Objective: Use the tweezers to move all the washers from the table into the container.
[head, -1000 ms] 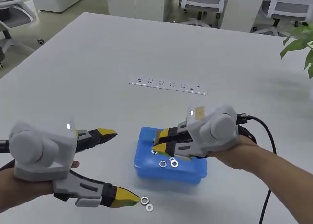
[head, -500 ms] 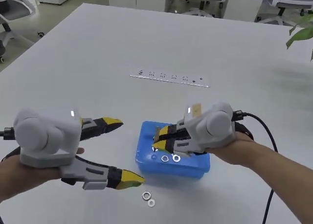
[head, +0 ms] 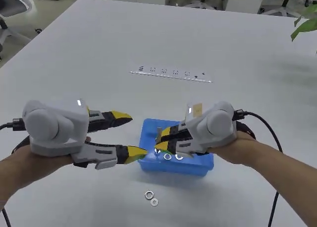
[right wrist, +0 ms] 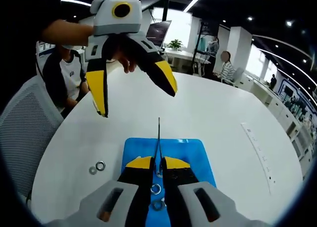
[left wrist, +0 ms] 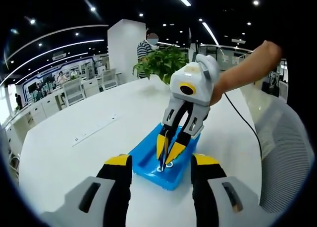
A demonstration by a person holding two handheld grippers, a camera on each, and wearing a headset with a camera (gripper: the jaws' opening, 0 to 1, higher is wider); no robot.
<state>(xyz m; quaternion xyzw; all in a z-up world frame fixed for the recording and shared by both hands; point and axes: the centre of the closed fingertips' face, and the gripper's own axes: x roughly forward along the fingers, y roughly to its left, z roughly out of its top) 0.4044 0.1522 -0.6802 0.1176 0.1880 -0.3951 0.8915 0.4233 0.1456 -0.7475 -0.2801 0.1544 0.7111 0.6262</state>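
A blue container [head: 198, 163] sits on the white table with two washers [head: 167, 157] inside. Two more washers [head: 149, 194] lie on the table just in front of it. My right gripper [head: 162, 141] hovers over the container, shut on thin metal tweezers [right wrist: 158, 135] that point out over the blue container [right wrist: 183, 152]. Washers [right wrist: 155, 189] lie in the container below its jaws, and the table pair of washers [right wrist: 100, 165] is off to one side. My left gripper [head: 132, 135] is open and holds nothing, its lower jaw tip at the container's left edge, facing the right gripper [left wrist: 168, 150].
A white power strip [head: 171, 74] lies across the middle of the table [head: 99, 48]. A cable [head: 270, 138] trails from the right gripper. Office chairs stand beyond the far edge and a plant [head: 304, 26] is at the right.
My left gripper has risen from beside the two table washers and moved up to the container's left edge. The right gripper has stayed over the container.
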